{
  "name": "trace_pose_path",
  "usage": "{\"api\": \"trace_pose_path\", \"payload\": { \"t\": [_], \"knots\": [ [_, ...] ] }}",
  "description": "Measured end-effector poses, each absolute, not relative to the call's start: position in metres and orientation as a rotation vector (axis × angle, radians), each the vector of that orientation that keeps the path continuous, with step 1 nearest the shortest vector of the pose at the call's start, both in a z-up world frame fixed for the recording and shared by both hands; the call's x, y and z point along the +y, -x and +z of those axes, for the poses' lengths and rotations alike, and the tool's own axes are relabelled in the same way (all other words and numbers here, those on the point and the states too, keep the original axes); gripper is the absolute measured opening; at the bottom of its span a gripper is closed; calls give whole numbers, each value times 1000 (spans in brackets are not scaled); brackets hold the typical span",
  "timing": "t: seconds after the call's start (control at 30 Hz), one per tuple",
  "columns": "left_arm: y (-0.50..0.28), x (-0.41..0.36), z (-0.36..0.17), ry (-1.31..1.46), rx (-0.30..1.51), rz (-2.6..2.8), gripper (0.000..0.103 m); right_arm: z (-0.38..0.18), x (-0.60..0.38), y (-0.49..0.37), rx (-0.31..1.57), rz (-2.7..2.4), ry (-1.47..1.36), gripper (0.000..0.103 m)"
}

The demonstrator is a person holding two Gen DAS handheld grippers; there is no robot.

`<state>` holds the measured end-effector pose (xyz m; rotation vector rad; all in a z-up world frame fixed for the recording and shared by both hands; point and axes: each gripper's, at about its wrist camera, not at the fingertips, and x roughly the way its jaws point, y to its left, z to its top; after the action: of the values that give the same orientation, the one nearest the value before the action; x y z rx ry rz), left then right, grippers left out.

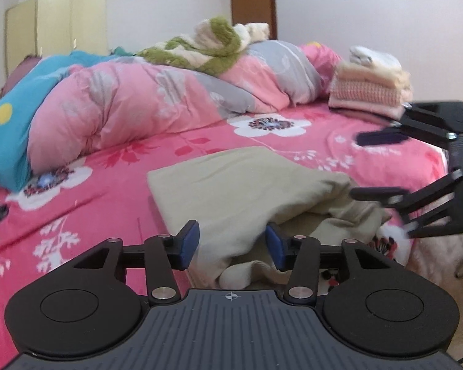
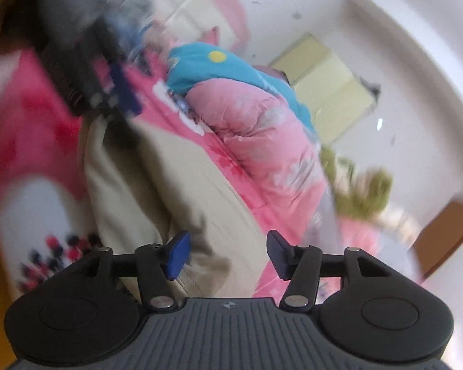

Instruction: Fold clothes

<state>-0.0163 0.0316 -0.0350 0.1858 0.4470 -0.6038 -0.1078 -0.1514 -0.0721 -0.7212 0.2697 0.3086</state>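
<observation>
**Both grippers loose over a half-folded beige garment**

Left gripper: jaws spread, blue pads apart. A rumpled fold of the beige garment sits between and just ahead of them, but no pad presses on it. Nothing pinched.

Right gripper: seen from the left wrist view, it enters from the right, just beyond the garment's bunched corner. Jaws spread, one finger above the other, nothing between them. Its own view is badly smeared and rolled sideways; the pads there stand apart with beige cloth below them, not clamped.

Garment: lies on the bed, directly ahead of the left gripper. The far half is flat with a clean straight edge; the near right part is heaped and creased, spilling toward the bed's edge. Judged: a fold has been laid over, and the untidy near corner is what remains to be squared. Open jaws on both sides suit a re-grip at fresh points.

Well beyond the right gripper, a stack of folded clothes sits near the bed's far edge, likely the finished pile. A pink quilt is pushed far beyond the left gripper, leaving working space.

Risk, judged: the loose corner near the bed's edge could slip off.
</observation>
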Motion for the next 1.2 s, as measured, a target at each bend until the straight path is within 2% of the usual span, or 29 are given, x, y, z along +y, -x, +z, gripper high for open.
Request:
{"api": "trace_pose_path", "payload": {
  "t": [0.17,0.27,0.4,0.53,0.67,0.7,0.87,1.2],
  "knots": [
    [16,40,-33,-120,447,-610,47,-38,-192,109,419,521,241,56],
    [19,50,-29,-48,437,-608,47,-42,-193,101,497,622,78,45],
    [20,70,-27,96,439,-591,47,-56,-178,89,567,705,1,20],
    [18,90,-28,217,443,-572,47,-62,-158,89,560,776,60,20],
    [18,100,-35,295,458,-587,48,-79,-146,78,642,732,76,17],
    [18,100,-37,296,465,-589,50,-84,-144,73,661,699,77,13],
    [24,93,-44,276,477,-632,69,-76,-153,76,573,632,0,11],
    [21,77,-53,266,493,-654,72,-71,-169,60,541,562,-112,10]
  ]
}}
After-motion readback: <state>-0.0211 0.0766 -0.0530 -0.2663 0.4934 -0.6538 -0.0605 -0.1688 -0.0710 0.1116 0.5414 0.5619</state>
